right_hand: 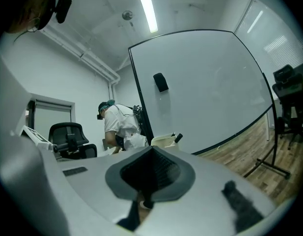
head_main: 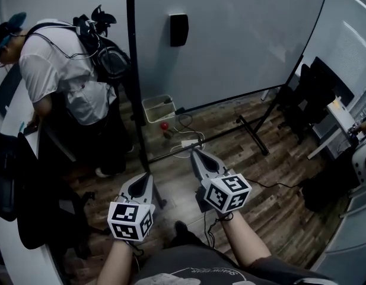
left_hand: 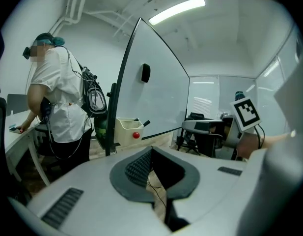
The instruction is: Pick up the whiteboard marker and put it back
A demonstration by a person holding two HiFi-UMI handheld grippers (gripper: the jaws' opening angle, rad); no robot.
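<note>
Fingers of your left gripper (left_hand: 150, 151) and right gripper (right_hand: 151, 149) are closed, empty; the marker (right_hand: 179, 138) sits in its box (right_hand: 163, 141): either before pickup or after return.

1. My left tongs (head_main: 149, 176) are held close in front of me, jaws together with nothing between them, pointing forward and slightly down.
2. My right tongs (head_main: 195, 152) sit a little further ahead, jaws closed and empty.
3. My left forearm (head_main: 111, 265) and right forearm (head_main: 245, 241) lie side by side.
</note>
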